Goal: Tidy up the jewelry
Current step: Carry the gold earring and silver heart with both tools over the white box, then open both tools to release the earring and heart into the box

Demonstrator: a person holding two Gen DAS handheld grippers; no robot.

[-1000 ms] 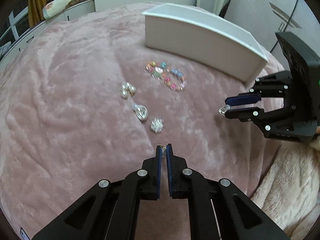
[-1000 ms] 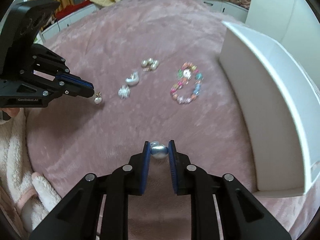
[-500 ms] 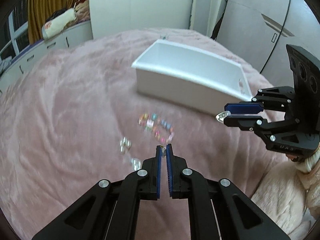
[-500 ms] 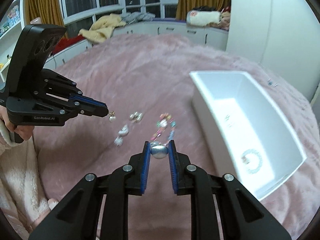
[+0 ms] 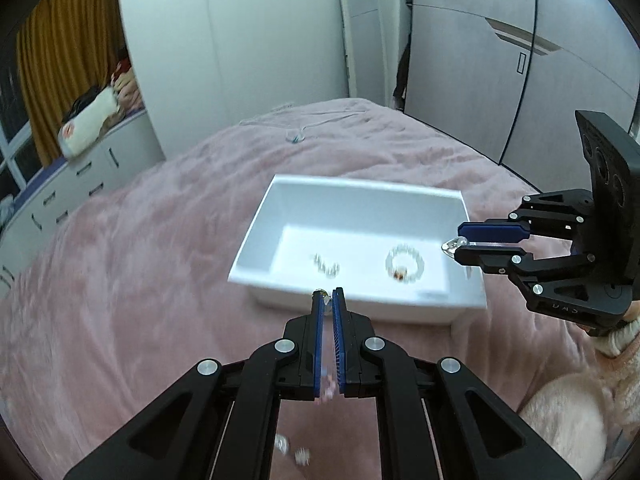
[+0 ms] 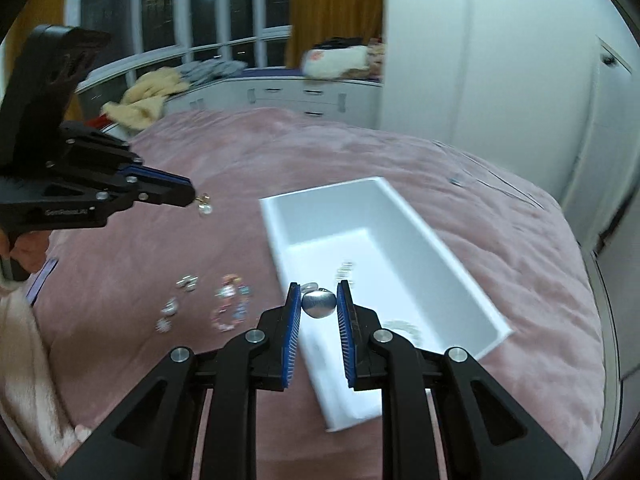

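Left wrist view: left gripper (image 5: 327, 298) lower centre, jaws nearly closed pinching small pearl earring (image 5: 325, 297), white box (image 5: 470, 298) centre on pink blanket (image 5: 132, 264), right wrist view: right gripper (image 6: 318, 300) jaws narrow clamping silver earring (image 6: 319, 304) over box's near end, colourful bracelet (image 6: 231, 305) lower left.

The white box (image 6: 400, 240) stands open at the top, with bare floor between its few pieces – its walls block entry from the sides. Loose jewelry (image 6: 232, 304) lies just beside it on the pink blanket (image 6: 500, 248).

Even indoor light, dark windows (image 6: 168, 20) — motion blur smears the bedspread (image 5: 120, 280), fisheye edges bend and blacken.
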